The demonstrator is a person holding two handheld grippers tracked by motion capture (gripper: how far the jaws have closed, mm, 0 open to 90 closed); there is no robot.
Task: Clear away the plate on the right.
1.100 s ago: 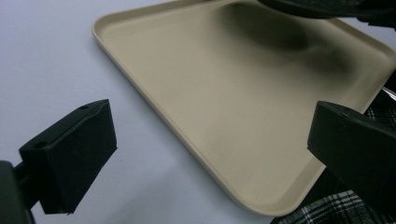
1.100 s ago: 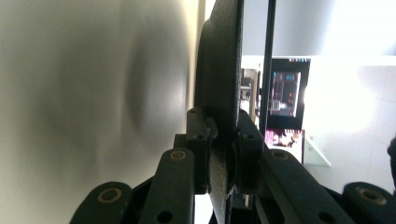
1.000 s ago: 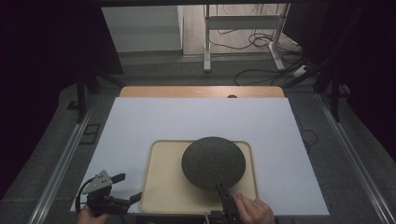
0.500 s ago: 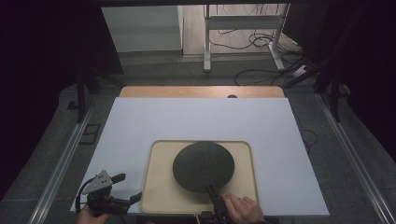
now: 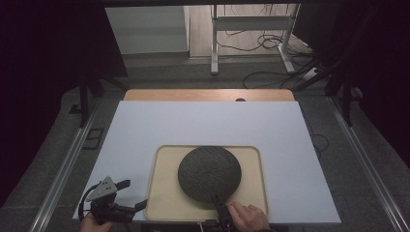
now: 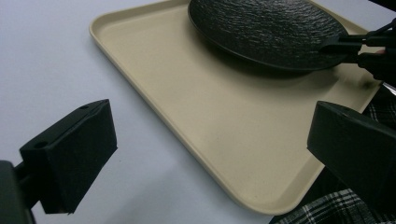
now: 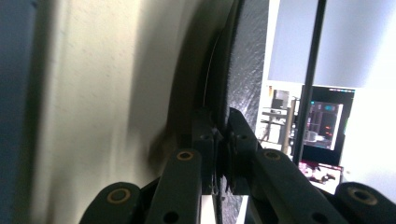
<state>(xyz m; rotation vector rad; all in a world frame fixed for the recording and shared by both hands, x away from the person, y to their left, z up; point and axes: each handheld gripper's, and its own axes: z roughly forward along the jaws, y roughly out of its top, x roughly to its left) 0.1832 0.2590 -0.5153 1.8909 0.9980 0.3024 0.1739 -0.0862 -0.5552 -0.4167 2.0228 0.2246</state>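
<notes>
Two hand-held grippers work at the bottom edge of the high view. Lowest left in that frame sits the left gripper (image 5: 129, 195), one grey three-cornered plate on top of it, its jaws spread wide with nothing between them; it hangs over the white table sheet (image 5: 145, 125) just off the lower left corner of the tray. In the left gripper view its two black pads (image 6: 70, 154) stand far apart at the bottom corners of the picture, and between them lie the white surface and the near corner of the one beige tray (image 6: 224, 121).

Moving right in the high view, the single tray (image 5: 164, 193) lies in the lower middle of the frame, long side across. One dark, rough-textured round plate (image 5: 209, 174) lies within the tray, right of its centre, and reaches close to the tray's lower rim. In the left gripper view the plate (image 6: 266, 28) fills the upper right, its near edge tilted a little above the tray floor with a shadow beneath.

Right of that, at the bottom centre of the high view, the right gripper (image 5: 217, 203) is clamped on the plate's near rim, one hand (image 5: 249, 217) behind it. Its jaws have just been closing, with the plate rim between them. In the right gripper view the two fingers (image 7: 205, 135) pinch the thin dark edge from both sides.
</notes>
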